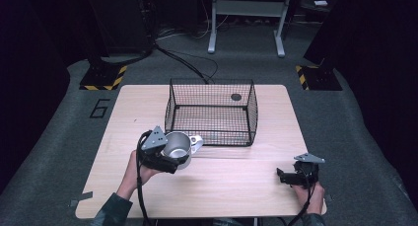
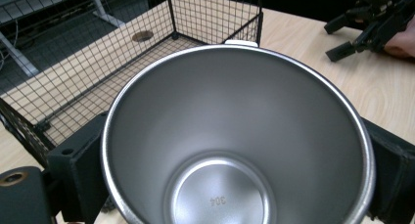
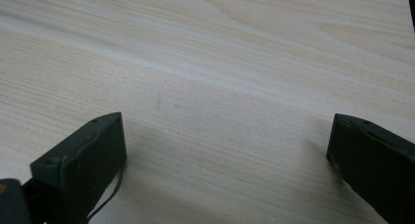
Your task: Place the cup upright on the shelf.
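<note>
Pale wooden table (image 1: 236, 186) on grey carpet (image 1: 355, 137); a "6" (image 1: 100, 108) marked on the floor at left; hazard-striped stand bases (image 1: 103, 78) behind; white frame legs (image 1: 246, 18) beyond — surroundings dark.

"304" is stamped on the inside bottom of the steel cup (image 2: 238, 136); a "6" marks the floor (image 1: 100, 108) left of the table

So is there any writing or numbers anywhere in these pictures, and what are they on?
"304": stamped on the inside bottom of the steel cup held in the left tool; it reads upside down in the left gripper view.
"6": a large dark numeral on the grey floor left of the table.
The yellow-and-black striped plates on the floor carry no words.
</note>
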